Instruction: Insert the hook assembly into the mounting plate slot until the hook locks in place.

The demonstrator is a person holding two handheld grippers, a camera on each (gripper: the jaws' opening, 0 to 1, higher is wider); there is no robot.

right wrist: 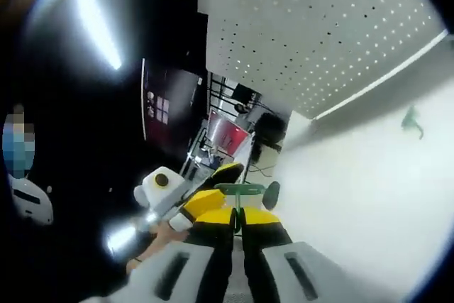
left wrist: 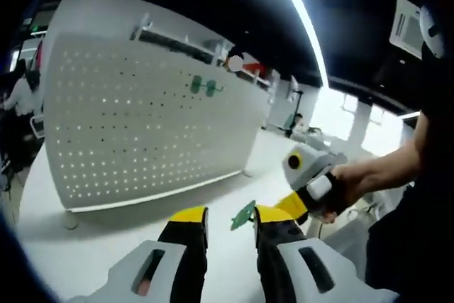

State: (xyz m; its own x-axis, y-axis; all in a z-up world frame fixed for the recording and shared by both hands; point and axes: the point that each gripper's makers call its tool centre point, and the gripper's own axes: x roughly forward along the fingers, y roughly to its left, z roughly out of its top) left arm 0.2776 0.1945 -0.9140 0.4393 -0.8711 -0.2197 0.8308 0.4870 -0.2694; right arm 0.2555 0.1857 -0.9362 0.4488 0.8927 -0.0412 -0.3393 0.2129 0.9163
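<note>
A white pegboard plate (left wrist: 142, 125) stands upright on the white table (left wrist: 106, 246), with one green hook (left wrist: 206, 87) hanging high on it. My left gripper (left wrist: 230, 216) is open, its yellow-tipped jaws well apart. A small green hook assembly (left wrist: 243, 214) sits in that gap, held by my right gripper (left wrist: 292, 205), which comes in from the right in a person's hand. In the right gripper view my right gripper (right wrist: 237, 212) is shut on the green hook assembly (right wrist: 242, 189). The left gripper's jaw (right wrist: 225, 172) lies beside the hook's far end. The pegboard plate (right wrist: 319, 26) is above.
Another green hook (right wrist: 412, 121) lies loose on the table (right wrist: 355, 196) near the pegboard's foot. A bright ceiling light strip (left wrist: 298, 12) runs overhead. Office furniture and a red shelf (right wrist: 227, 131) stand beyond the table edge. A person's arm (left wrist: 383, 168) enters from the right.
</note>
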